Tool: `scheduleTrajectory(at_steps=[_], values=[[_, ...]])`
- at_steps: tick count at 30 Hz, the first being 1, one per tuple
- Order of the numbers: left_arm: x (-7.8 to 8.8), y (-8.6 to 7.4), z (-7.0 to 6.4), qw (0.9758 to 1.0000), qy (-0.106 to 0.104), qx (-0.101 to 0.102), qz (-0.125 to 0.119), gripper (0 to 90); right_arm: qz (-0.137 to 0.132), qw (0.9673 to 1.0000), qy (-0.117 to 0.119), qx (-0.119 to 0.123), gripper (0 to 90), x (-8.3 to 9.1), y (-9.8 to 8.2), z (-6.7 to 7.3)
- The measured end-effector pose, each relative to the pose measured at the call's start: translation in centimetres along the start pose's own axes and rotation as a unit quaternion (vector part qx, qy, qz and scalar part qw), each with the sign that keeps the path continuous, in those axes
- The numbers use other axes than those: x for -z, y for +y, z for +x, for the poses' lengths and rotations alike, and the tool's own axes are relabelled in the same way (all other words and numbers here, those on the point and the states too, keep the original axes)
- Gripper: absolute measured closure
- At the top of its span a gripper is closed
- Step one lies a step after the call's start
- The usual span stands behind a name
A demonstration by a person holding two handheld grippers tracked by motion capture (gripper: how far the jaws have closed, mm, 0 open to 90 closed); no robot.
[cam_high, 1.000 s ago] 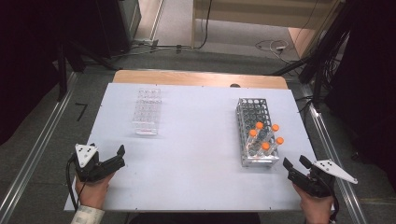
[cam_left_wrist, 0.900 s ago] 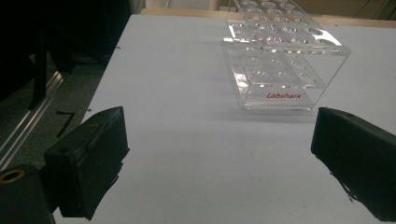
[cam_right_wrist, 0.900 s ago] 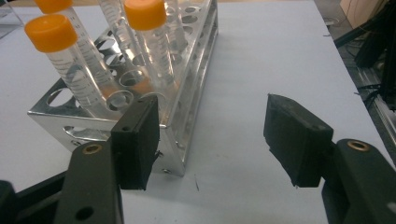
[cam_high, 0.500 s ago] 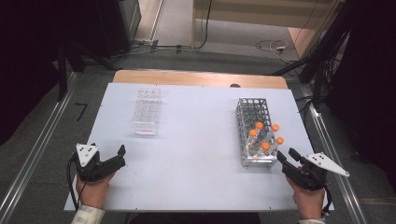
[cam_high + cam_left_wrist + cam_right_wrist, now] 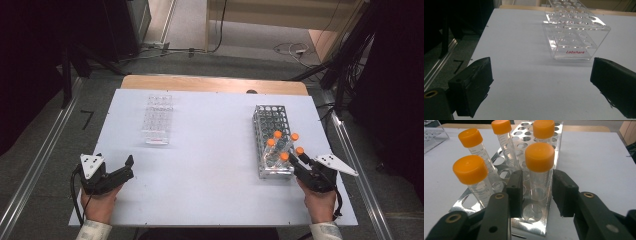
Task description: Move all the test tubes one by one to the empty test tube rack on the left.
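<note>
A metal wire rack (image 5: pixel 270 120) on the right half of the table holds several clear tubes with orange caps at its near end. My right gripper (image 5: pixel 299 161) is at the rack's near right corner. In the right gripper view its jaws stand on either side of the nearest tube (image 5: pixel 539 177), below the orange cap, and a narrow gap shows on the left side, so the right gripper (image 5: pixel 537 183) is open. My left gripper (image 5: pixel 129 168) rests near the front left edge, wide open and holding nothing (image 5: pixel 541 80). It faces an empty clear acrylic rack (image 5: pixel 574 32).
The clear rack (image 5: pixel 157 119) marked Labshark stands at the back left of the white table top (image 5: pixel 210 150). Other capped tubes (image 5: pixel 470 170) stand close to the left of the bracketed one. Metal rails run along both sides of the table.
My right gripper has moved forward and left from the table's front right to the metal rack, and its jaws now bracket the nearest tube. The left gripper has stayed in place.
</note>
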State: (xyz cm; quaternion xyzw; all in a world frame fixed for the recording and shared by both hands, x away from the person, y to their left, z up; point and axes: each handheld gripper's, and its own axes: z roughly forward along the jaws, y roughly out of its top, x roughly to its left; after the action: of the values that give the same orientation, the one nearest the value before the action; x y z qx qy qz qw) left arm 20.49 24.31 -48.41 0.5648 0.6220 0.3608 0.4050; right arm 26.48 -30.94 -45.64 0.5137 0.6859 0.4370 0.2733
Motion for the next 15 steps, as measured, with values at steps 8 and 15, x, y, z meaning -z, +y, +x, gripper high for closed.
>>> scheduleTrajectory(at_steps=[8, 15], values=[[0.03, -0.01, 0.04, 1.0000, -0.003, 0.000, 0.000, 4.1, 0.001, 1.0000, -0.006, 0.005, 69.5, -0.57, 0.08, 0.21], [-0.01, -0.02, 0.03, 1.0000, -0.003, -0.001, 0.001, 4.1, -0.015, 0.9998, -0.011, 0.002, 71.1, -0.08, 0.52, 0.04]])
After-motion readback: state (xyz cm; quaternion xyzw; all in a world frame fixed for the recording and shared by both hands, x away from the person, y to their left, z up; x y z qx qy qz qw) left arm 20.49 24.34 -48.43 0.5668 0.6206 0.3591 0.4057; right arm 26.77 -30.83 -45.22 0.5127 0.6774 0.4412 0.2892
